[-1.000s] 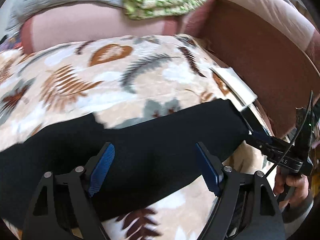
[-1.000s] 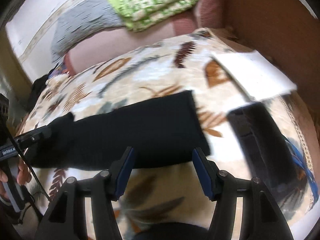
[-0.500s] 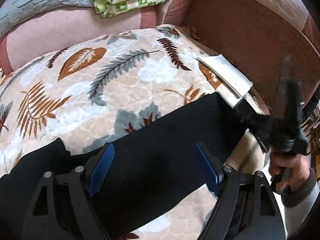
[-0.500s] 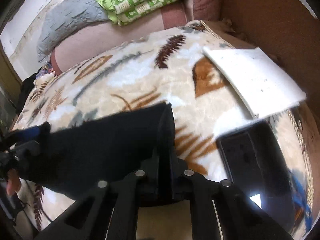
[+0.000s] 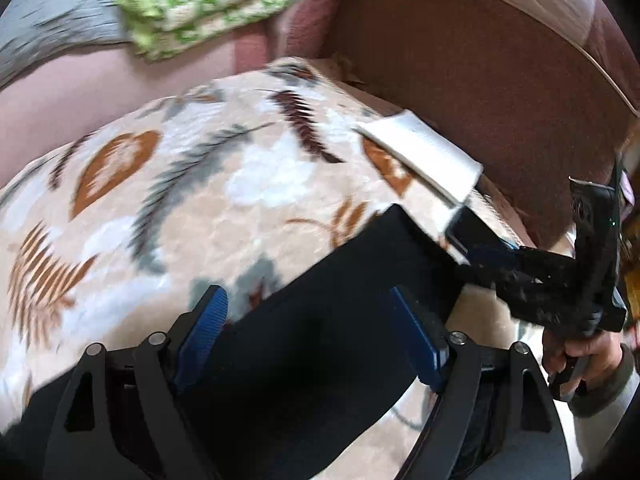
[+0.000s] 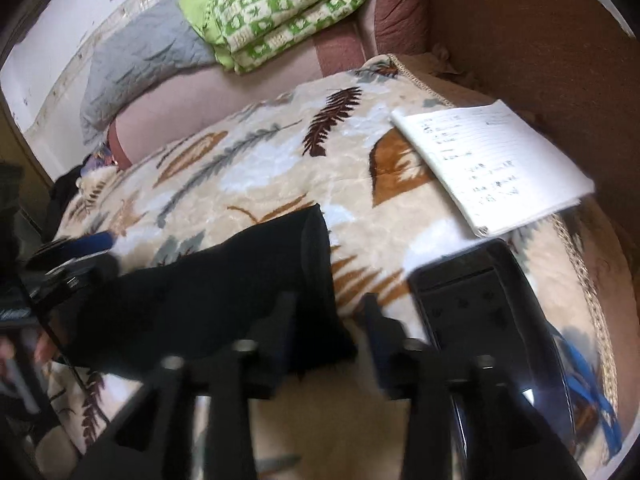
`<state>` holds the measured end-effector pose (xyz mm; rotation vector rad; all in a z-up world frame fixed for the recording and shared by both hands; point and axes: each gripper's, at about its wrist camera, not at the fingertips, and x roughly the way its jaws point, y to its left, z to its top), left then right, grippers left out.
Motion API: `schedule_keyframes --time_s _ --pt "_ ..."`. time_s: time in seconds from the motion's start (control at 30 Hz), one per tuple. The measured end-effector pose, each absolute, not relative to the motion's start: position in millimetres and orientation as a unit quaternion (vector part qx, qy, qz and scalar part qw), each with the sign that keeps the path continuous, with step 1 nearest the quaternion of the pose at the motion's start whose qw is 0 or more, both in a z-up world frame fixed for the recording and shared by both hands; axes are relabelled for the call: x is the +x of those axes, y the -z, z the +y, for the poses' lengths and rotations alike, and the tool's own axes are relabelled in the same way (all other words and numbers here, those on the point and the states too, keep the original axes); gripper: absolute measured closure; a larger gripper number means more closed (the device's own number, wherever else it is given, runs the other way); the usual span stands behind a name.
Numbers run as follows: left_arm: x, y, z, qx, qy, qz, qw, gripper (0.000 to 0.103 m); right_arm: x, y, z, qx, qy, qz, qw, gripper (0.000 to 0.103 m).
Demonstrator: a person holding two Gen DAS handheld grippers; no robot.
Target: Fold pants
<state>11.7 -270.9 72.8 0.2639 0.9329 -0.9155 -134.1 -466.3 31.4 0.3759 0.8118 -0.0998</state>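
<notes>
The black pants (image 5: 328, 320) lie as a long folded strip across a leaf-patterned blanket (image 5: 248, 184). My left gripper (image 5: 310, 336) hangs open above the strip near its right end, blue pads wide apart and gripping nothing. In the right wrist view the pants (image 6: 224, 288) end in a folded edge close to my right gripper (image 6: 330, 316). Its jaws are opening, with the cloth's corner lying between the fingers and no pad pressing on it. The right gripper (image 5: 484, 258) also shows at that end in the left wrist view, held by a hand (image 5: 580, 354).
A white notebook (image 6: 492, 168) and a black phone-like slab (image 6: 480, 320) lie on the blanket just right of the pants. A folded green quilt (image 6: 288, 12) and a grey one (image 6: 140, 64) sit at the back. A brown sofa back (image 6: 540, 40) bounds the right side.
The right gripper closed over the pants' end half a second ago and now stands apart again. The left gripper slid along the strip toward the right end and rolled a little.
</notes>
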Motion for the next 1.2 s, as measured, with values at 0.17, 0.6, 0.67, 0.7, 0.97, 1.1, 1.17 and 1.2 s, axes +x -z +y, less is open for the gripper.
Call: schedule_keyframes --time_s 0.17,0.6,0.67,0.7,0.97,1.1,1.17,1.2 --pt "20.8 -60.5 -316.5 0.168 0.477 0.441 0.742 0.020 -144.4 -22.8 -462.9 0.209 0.017 0.393 0.895 0.047" --pt "37.5 -18.8 -402.2 0.201 0.535 0.483 0.664 0.020 -138.9 4.0 -472.5 0.245 -0.058 0.375 0.892 0.042" --pt "36.0 -9.9 -408.0 0.209 0.535 0.482 0.662 0.020 -133.1 6.7 -469.9 0.237 -0.066 0.377 0.893 0.042" --pt "32.9 -9.2 -408.4 0.212 0.540 0.468 0.667 0.020 -131.2 7.7 -469.7 0.237 -0.069 0.373 0.894 0.042" --pt "36.1 -12.3 -407.8 0.190 0.558 0.463 0.662 0.070 -117.4 14.2 -486.9 0.295 -0.081 0.365 0.879 0.090" --pt "38.1 -39.7 -388.9 0.166 0.546 0.459 0.681 0.074 -130.1 -13.0 -473.2 0.279 -0.074 0.336 0.897 0.092" --pt "44.5 -61.5 -367.6 0.138 0.540 0.459 0.692 0.074 -137.3 -36.3 -461.6 0.263 -0.078 0.318 0.908 0.092" --pt "48.8 -76.3 -351.0 0.119 0.535 0.456 0.701 0.073 -139.4 -46.4 -455.7 0.255 -0.082 0.311 0.912 0.092"
